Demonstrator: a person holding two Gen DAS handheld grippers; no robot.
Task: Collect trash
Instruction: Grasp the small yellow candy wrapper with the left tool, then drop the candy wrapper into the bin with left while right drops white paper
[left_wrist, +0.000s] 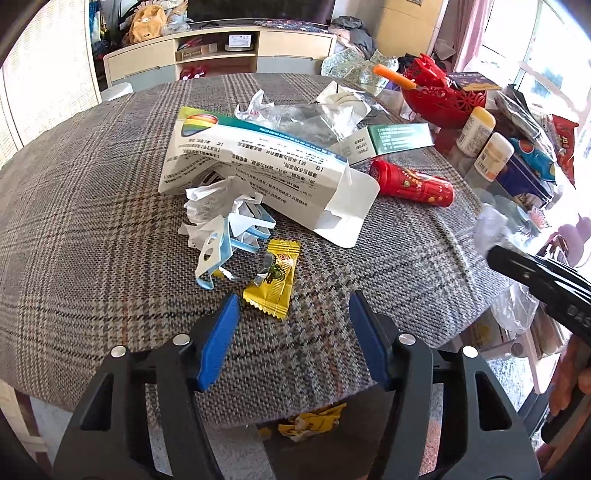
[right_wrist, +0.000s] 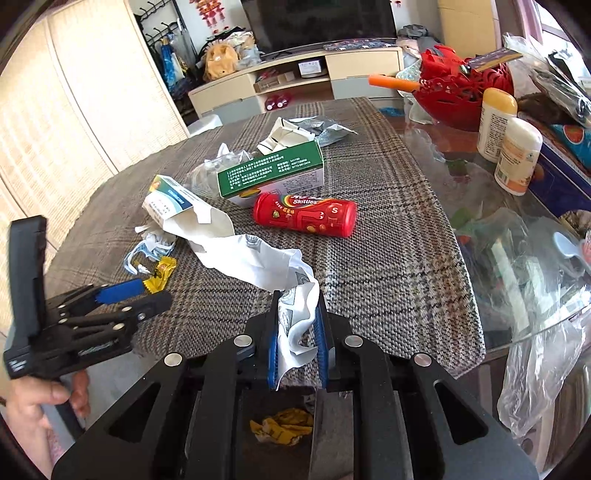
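Counter (left_wrist: 92, 192) fills both views, its plaid cloth strewn with trash at centre frame. Biggest piece is the flattened white carton (left_wrist: 258, 162), lying slantwise from upper left to lower right in my left view; below it sit crumpled paper (left_wrist: 212, 201) and blue plastic scraps (left_wrist: 236, 232).

My right tool (right_wrist: 297, 334) is clamped narrow on a white wrapper (right_wrist: 258, 262), which trails up and left from the pads toward the carton.

My left tool (left_wrist: 291, 321) stands half open with nothing between its pads. The yellow candy wrapper (left_wrist: 273, 282) lies flat on the cloth just ahead of it, slightly left of the midline, its long axis running up the frame, roughly in line with the fingers. My left hand is the nearer one, so I judge that pick falls to it: forward and down, pads closing across the wrapper's short side.
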